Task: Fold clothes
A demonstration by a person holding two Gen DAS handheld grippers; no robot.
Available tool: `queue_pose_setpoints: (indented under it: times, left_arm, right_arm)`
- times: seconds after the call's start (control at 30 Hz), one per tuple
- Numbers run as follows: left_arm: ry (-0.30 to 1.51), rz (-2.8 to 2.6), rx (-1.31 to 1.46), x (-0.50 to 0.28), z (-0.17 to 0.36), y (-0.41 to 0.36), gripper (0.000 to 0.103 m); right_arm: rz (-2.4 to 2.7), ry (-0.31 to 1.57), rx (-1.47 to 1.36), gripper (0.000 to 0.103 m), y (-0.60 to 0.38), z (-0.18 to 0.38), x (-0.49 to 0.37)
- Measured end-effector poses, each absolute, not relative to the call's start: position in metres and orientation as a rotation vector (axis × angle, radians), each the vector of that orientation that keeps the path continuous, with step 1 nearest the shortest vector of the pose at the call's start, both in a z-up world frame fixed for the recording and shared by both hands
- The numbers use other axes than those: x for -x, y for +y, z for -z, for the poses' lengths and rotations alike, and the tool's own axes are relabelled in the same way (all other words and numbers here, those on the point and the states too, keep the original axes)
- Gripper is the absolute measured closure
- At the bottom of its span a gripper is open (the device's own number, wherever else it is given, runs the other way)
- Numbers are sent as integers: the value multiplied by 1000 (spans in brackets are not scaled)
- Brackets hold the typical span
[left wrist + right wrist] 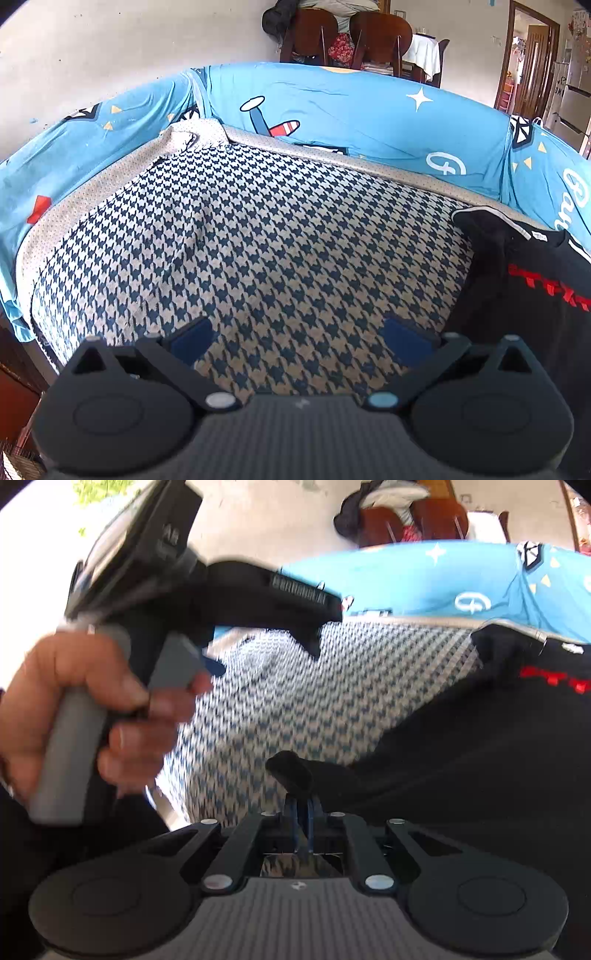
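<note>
Fingers of the right gripper (300,823) sit pressed together on a bunched fold of the black garment (480,746), which spreads ahead and to its right over the houndstooth mattress (280,709). To its left, a hand (74,709) grips the left gripper's handle. The left gripper (297,341) hovers with jaws spread wide, holding nothing, above that mattress; the garment lies just to its right. Beyond, a blue padded wall (369,122) rings the bed, with wooden chairs (347,37) behind.
</note>
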State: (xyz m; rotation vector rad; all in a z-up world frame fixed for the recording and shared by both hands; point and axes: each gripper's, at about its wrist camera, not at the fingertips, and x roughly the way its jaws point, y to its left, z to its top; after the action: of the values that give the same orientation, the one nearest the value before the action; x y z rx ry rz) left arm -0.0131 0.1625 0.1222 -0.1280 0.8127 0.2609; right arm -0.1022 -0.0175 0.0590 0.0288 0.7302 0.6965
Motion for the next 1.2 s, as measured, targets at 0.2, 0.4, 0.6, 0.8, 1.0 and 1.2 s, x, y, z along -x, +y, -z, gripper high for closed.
queue_pose_setpoints:
  times: [0.2,0.4,0.6,0.8,1.0,1.2]
  left_arm:
    - [813,-239,105,12,-121,154,0]
    - [822,-228,94,11,-118,150,0]
    - [850,-203,77,9,-109,141,0]
    - [868,-139,35,11,-102,122,0]
    - [876,-97,-11,13,-95,103,0]
    - [883,-77,-31,11,-92,91,0]
  right_arm:
    - [-744,800,-41,91,-20,-51,108]
    - [-746,788,-42,91,-34,-57,121]
    - [-538,766,-91,91,-75,-59,126]
    - [-286,767,-123,84,-132,-65,141]
    - [-27,762,-216,82,-195,-66,146]
    - [188,732,-293,74,-247,-73,161]
